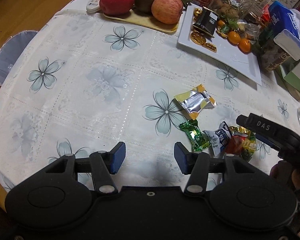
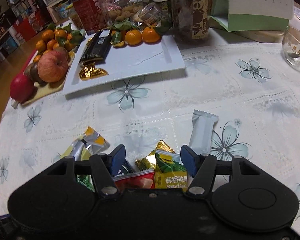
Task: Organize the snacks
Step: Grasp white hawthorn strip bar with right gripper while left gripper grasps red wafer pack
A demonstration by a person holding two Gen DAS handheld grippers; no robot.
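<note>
The white plate point(image 2: 170, 60) toward the tabletop's far edge already holds a black packet point(image 2: 97, 47) and gold coins point(image 2: 92, 73). About 5 loose snack packets point(image 1: 216, 136) are left nearer the front edge. Left gripper point(image 1: 149, 158) and right gripper point(image 2: 153, 160) both have fingers spread, pinching nothing. Fruit tray point(image 1: 142, 20) and jars crowd the plate.

The left hand-held gripper point(image 1: 149, 158) hangs low over the bench with its jaws spread wide, the blue pads point(image 1: 118, 157) facing each other and nothing between them. At about 3 o'clock in its view the right hand-held gripper point(image 1: 270, 136) reaches in, pointing toward 10 o'clock (its own jaws are hidden from this side). In its own camera the right hand-held gripper point(image 2: 153, 161) also stands wide apart, gripping nothing.
</note>
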